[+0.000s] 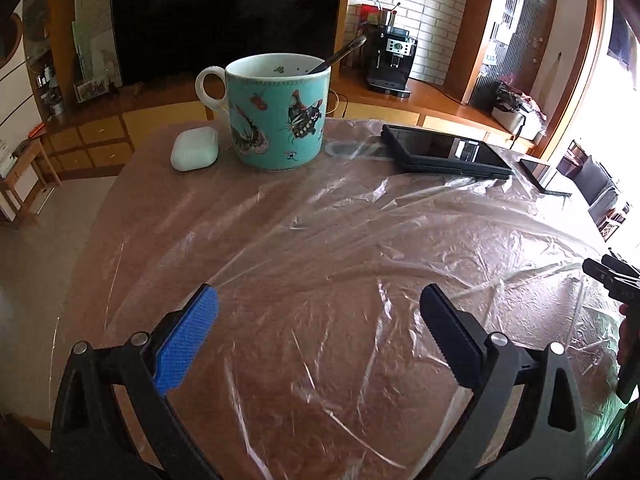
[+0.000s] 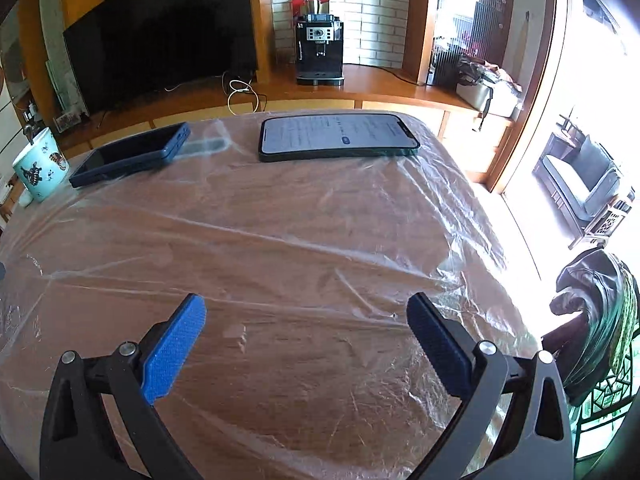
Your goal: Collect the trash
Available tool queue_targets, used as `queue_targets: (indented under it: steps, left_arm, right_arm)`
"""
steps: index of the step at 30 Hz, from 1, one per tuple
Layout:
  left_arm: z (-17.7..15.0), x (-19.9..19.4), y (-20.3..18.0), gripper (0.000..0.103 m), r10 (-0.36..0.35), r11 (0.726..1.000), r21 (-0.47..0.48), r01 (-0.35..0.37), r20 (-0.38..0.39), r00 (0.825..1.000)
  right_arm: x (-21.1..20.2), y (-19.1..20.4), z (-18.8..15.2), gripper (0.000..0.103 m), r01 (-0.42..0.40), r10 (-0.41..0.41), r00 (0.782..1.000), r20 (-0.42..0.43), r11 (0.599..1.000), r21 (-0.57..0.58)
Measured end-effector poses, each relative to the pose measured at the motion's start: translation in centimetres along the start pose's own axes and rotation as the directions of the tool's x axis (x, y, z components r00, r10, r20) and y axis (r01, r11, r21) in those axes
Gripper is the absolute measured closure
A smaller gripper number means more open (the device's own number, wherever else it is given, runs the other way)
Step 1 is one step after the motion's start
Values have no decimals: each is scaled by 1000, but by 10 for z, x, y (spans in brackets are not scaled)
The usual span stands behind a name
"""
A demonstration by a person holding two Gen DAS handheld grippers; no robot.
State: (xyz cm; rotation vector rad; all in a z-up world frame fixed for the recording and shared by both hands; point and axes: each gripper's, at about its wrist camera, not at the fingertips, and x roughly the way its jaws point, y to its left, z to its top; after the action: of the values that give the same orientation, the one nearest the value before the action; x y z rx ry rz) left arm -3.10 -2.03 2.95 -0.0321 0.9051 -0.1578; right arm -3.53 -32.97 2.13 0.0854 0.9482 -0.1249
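Living-room setting; brown wooden table [image 2: 280, 216] is overlaid by a crinkled clear plastic sheet [image 1: 360, 264], judged the trash, spread flat. It is pinned at the far edge by a turquoise butterfly mug [image 1: 278, 114] and two dark phones [image 2: 340, 138]. Left gripper [image 1: 319, 304] and right gripper [image 2: 306, 312] are held spread wide above the sheet, nothing grasped.

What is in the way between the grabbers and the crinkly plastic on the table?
Nothing visible. The left gripper and right gripper are open just above the clear plastic sheet. But the mug and two phones sit on its far edge.
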Motion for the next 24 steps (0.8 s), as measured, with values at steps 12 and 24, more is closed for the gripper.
queue_targets:
  steps: [12,24]
  left_arm:
    - [0,21,-6,1,90,996,22,-89,-65,994]
    - [0,21,-5,1,90,996,21,-89,-65,994]
  right_arm:
    - [-1,8,-2,4,35,-35,999,-22,999,-17]
    - [-1,8,-2,4,35,-35,999,-22,999,-17]
